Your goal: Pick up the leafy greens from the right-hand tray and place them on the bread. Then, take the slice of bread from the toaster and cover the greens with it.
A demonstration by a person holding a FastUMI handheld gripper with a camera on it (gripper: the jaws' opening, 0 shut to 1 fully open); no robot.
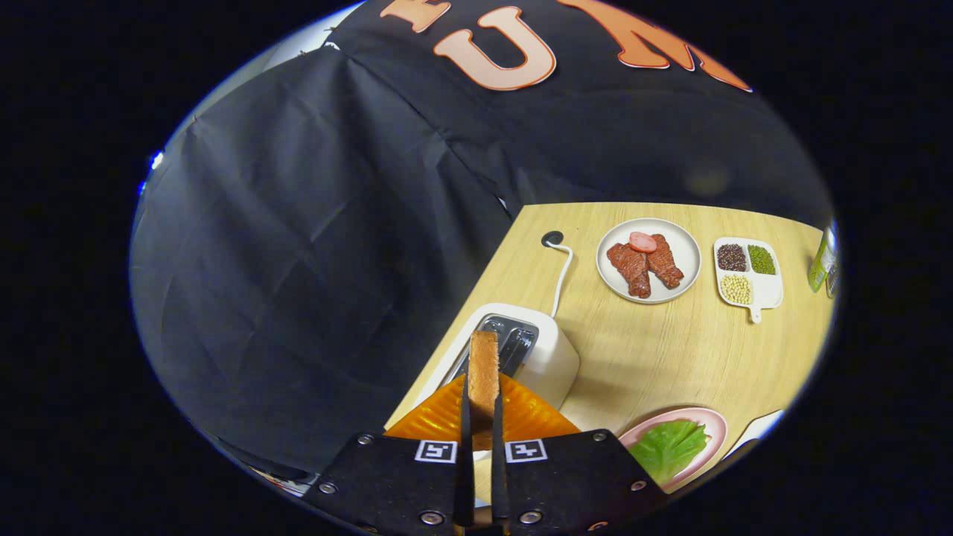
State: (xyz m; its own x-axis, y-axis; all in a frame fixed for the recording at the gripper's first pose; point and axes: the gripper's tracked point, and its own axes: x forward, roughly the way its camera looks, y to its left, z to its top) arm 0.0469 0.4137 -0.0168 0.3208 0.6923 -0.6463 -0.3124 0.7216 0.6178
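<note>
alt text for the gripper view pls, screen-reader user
The gripper has its fingers closed on an upright slice of bread, held above a white toaster on a wooden table. Beside them, a pink plate holds leafy greens; beyond, a plate of meat.

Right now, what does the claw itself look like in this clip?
The claw has two wide, flat black plates with a rough, speckled surface, fixed by round silver screws along their edges. Each plate carries a small square black-and-white marker near its inner top corner. Two thin, narrow fingers rise from the slim gap between the plates.
</note>
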